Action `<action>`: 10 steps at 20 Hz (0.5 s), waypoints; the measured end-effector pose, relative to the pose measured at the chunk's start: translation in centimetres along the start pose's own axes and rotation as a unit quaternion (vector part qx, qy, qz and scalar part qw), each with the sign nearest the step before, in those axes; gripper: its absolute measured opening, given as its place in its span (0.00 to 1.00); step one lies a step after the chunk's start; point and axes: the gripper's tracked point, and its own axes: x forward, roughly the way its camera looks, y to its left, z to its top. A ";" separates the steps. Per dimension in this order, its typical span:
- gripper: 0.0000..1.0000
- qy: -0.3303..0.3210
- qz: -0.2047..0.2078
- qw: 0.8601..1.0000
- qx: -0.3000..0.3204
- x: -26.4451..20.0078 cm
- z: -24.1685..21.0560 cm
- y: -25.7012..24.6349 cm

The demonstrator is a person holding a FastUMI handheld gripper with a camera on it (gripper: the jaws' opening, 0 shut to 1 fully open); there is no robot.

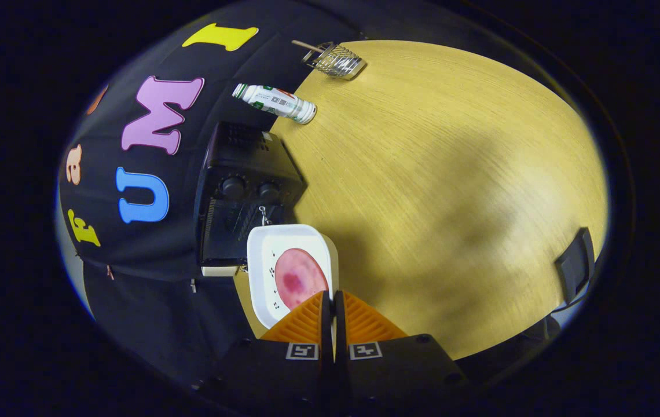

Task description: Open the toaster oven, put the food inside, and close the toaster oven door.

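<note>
Gripper view: you are holding the gripper (332, 301) with its two ribbed, wedge-shaped fingers pressed together on the near rim of the plate (260, 260), so it is reading as clamped on that rim. Plate is white, rounded-square, smooth and glossy, probably ceramic or hard plastic, tilting in the view. Food (298, 278) is lying on it just ahead of the fingers: flat round pinkish slice with a darker red patch, looking like sliced meat. Small dark marks are dotting the plate near the slice; too small to identify.

Toaster oven (243, 197) is sitting just beyond the plate: black boxy metal case, two round knobs, vent slots on top, dark glass front. Plate is overlapping its front, so you cannot tell for sure whether the door is open or closed.

Progress, as a judgement: food is picked up and is being carried at the oven mouth; placing inside and closing the door are remaining.

Table (451, 174) is pale wood grain, matte. Beyond the oven, a white plastic bottle (275, 103) is lying on its side, and a wire basket (334, 59) is sitting farther off.
</note>
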 end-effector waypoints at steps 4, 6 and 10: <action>0.05 -0.003 0.013 1.000 -0.003 0.9 -3.6 4.5; 0.05 -0.009 0.014 1.000 0.003 2.2 -5.0 6.4; 0.05 -0.026 0.007 0.999 0.042 5.4 -7.0 9.5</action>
